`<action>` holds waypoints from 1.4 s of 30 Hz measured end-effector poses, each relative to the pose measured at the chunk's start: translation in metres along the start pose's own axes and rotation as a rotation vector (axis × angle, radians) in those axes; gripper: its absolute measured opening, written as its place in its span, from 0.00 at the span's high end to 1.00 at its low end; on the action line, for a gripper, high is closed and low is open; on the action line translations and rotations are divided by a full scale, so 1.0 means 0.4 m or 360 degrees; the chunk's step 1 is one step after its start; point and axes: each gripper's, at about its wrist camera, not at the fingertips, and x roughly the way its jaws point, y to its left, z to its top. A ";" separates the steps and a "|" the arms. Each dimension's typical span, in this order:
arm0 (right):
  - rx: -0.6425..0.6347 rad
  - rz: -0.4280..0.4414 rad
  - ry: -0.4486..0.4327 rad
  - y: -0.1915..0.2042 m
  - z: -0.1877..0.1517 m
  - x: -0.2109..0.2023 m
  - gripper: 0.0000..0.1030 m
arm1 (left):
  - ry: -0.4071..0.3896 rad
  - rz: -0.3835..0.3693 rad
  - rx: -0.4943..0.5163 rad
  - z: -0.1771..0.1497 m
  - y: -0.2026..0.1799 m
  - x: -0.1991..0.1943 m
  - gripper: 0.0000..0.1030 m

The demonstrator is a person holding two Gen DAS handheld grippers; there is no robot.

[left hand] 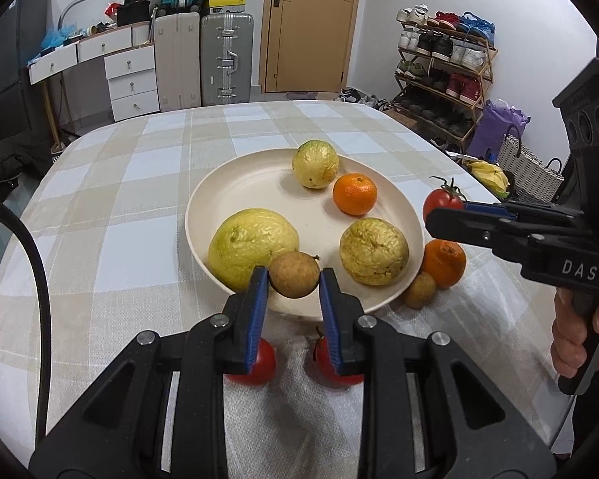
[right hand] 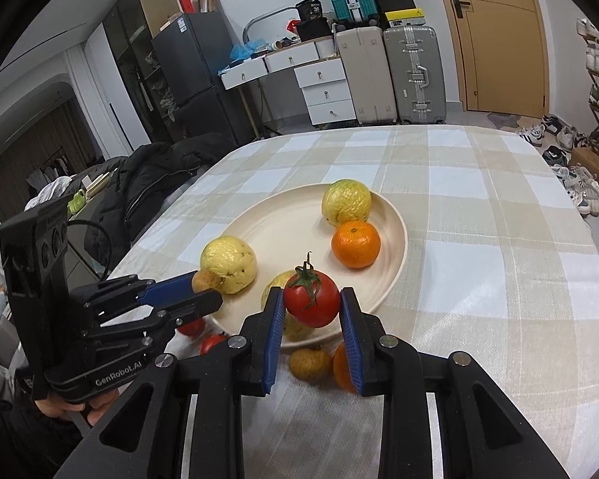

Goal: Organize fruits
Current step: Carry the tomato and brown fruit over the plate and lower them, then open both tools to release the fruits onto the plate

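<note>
My left gripper (left hand: 294, 279) is closed on a small round brown fruit (left hand: 294, 274), its blue pads pressing the fruit from both sides just above the near rim of the wide cream-coloured round plate (left hand: 235, 183). My right gripper (right hand: 312, 303) is clamped on a red tomato with a green stalk (right hand: 312, 299), held over the near edge of the same plate.

On the plate lie three wrinkled yellow-green round fruits: the largest (left hand: 253, 245) at the near left, one (left hand: 374, 251) at the near right, and the smallest (left hand: 315, 164) at the far side. A bright orange mandarin (left hand: 354, 194) sits just beside that far one.

On the beige-and-white checked tablecloth (left hand: 100, 215), close to the plate's near right rim, rest a second orange mandarin (left hand: 444, 262) and another small brown fruit (left hand: 420, 290), the two touching. Two more red tomatoes (left hand: 259, 363) (left hand: 324, 363) lie on the cloth beneath my left gripper's fingers, partly hidden by them.

My right hand (left hand: 579, 335) grips its black handle at the edge of the left wrist view.
</note>
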 end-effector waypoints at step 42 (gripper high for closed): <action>0.0086 -0.0120 -0.0118 -0.053 -0.008 -0.055 0.03 | -0.0105 0.0051 -0.0039 -0.008 0.012 -0.072 0.08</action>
